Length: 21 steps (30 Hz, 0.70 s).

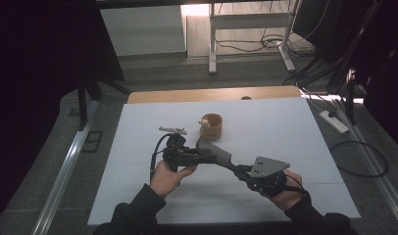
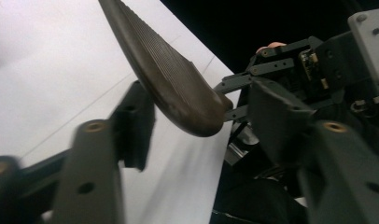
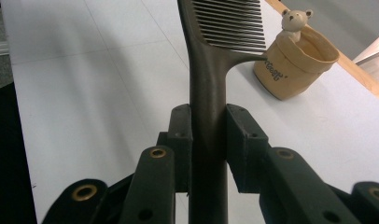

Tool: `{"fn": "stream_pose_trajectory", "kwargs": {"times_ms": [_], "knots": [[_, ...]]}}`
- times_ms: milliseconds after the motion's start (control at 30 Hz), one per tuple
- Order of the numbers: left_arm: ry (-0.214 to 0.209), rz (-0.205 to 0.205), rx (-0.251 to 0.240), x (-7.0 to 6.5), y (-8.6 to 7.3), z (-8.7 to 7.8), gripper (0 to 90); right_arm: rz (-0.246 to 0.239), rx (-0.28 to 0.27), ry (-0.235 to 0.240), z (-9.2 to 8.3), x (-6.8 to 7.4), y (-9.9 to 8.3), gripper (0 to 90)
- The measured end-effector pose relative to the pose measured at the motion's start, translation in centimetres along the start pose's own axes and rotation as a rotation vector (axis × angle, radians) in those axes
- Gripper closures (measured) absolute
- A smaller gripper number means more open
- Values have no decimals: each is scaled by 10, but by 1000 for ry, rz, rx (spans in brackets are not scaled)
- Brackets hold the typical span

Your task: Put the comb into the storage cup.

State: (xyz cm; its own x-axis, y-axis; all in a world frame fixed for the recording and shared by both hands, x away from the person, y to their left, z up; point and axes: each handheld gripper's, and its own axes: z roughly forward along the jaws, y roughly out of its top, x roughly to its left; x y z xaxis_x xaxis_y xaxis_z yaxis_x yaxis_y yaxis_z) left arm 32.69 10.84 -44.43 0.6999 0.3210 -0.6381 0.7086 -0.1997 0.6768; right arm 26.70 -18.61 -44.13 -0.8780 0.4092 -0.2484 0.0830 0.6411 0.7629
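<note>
The right claw [image 3: 208, 135] clamps the comb [image 3: 211, 74] by its handle at frame centre, teeth toward the bear cup [image 3: 295, 65] upper right. The left claw [image 2: 197, 135] gapes around the handle's end.

Comb [image 3: 207, 93] — dark, smooth matt plastic, finely ribbed teeth. Cup [image 3: 295, 70] — tan, matt, paper-like, creased rim. Table [image 1: 285, 132]: white matt sheet over wood far edge. Jaws matt black plastic, brass-coloured rivets.
</note>
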Motion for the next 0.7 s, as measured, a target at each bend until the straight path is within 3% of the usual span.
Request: {"fn": "stream_pose_trajectory", "kwargs": {"times_ms": [333, 533, 700], "knots": [[-40, -85, -10, 4, -1, -3, 719, -11, -3, -10, 0, 0, 0, 729], [-92, -148, -16, 7, -2, -3, 789, -33, 5, -25, 1, 1, 0, 729], [-117, -176, -26, 8, -3, -2, 823, -56, 5, -50, 2, 3, -1, 728]]}}
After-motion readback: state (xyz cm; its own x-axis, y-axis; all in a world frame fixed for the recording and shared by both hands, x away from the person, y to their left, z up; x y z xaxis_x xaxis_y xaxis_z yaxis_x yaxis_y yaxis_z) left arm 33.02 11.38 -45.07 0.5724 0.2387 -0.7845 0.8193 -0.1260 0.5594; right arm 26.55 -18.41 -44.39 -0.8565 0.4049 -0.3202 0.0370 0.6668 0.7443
